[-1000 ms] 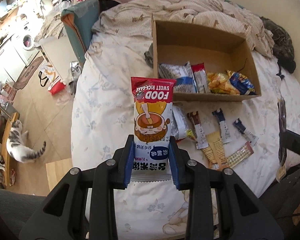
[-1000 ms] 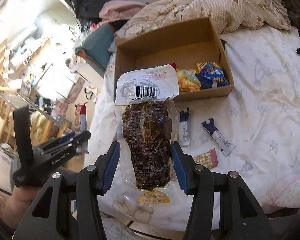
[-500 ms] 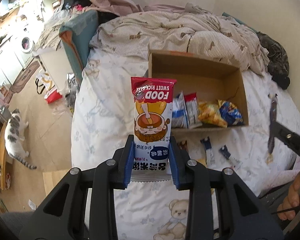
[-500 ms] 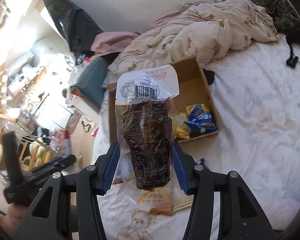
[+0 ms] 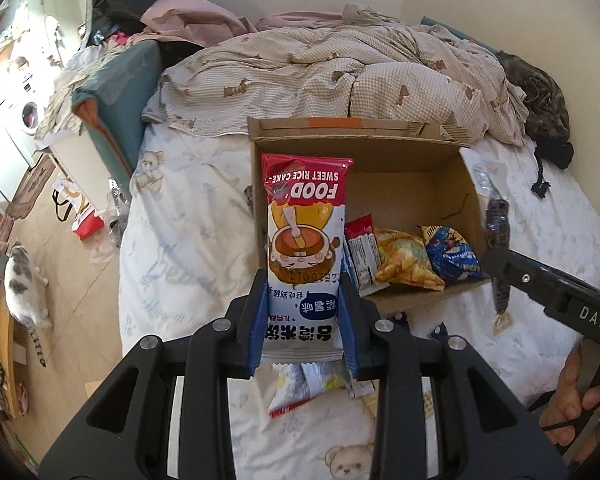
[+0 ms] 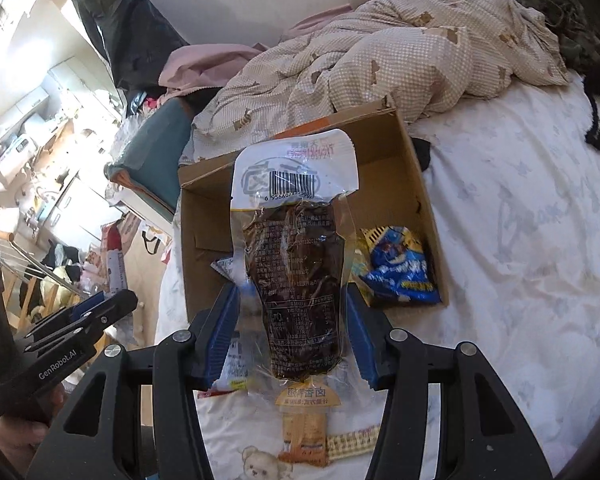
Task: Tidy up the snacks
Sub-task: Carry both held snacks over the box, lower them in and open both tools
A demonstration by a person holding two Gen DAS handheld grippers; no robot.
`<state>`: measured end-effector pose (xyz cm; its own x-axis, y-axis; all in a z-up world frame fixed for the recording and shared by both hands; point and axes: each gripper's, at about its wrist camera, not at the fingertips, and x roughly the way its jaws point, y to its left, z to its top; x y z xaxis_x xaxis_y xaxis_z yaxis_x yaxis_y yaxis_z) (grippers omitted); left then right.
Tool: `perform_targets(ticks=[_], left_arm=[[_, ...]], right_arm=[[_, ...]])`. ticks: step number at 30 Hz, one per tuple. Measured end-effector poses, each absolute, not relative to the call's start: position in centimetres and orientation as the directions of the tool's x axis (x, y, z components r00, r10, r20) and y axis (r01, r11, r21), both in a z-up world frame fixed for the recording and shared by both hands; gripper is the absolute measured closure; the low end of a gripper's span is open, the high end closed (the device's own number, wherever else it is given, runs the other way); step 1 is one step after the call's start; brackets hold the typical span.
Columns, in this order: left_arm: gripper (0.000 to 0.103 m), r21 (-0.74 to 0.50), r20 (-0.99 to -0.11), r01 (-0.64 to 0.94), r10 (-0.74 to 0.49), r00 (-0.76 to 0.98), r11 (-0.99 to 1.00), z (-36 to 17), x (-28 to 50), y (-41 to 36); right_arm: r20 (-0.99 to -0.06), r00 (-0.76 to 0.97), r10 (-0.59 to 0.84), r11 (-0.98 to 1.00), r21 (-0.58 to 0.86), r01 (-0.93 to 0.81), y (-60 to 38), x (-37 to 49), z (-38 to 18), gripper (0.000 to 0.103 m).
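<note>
Box (image 5: 420, 188) nearer; left tool (image 5: 304, 320) grips "SWEET RICE CAKE" packet (image 5: 305, 248).

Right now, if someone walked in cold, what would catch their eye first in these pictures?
Each tool grips a snack upright in front of its camera: the left tool a red-topped sweet rice cake pack, the right tool a clear pouch of dark food. Behind them an open cardboard box, holding a few snack bags, sits on the bed below a rumpled blanket.
</note>
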<state>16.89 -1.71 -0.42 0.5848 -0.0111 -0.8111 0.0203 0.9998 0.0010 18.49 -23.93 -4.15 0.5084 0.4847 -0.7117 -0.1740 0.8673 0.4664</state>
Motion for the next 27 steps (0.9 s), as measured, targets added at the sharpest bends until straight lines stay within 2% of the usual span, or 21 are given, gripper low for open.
perform_targets(ticks=[6,13,27], left_arm=[[0.075,-0.009,-0.828,0.018,-0.018,0.560,1.000,-2.2,20.0,-2.0],[0.075,-0.032,-0.827,0.043,-0.050,0.561,0.999,-4.5,22.3,-2.0],[0.075,-0.084,-0.853,-0.006,-0.069,0.517,0.996,-7.3,23.9,-0.8]], right_arm=[[-0.722,0.479,0.499,0.860,0.481,-0.172,-23.0,21.6,-5.5,0.048],[-0.715,0.430,0.552,0.819,0.562,-0.117,-23.1,25.1,-7.9,0.048],[-0.722,0.378,0.580,0.799,0.595,-0.088,-21.3,26.8,-10.2,0.046]])
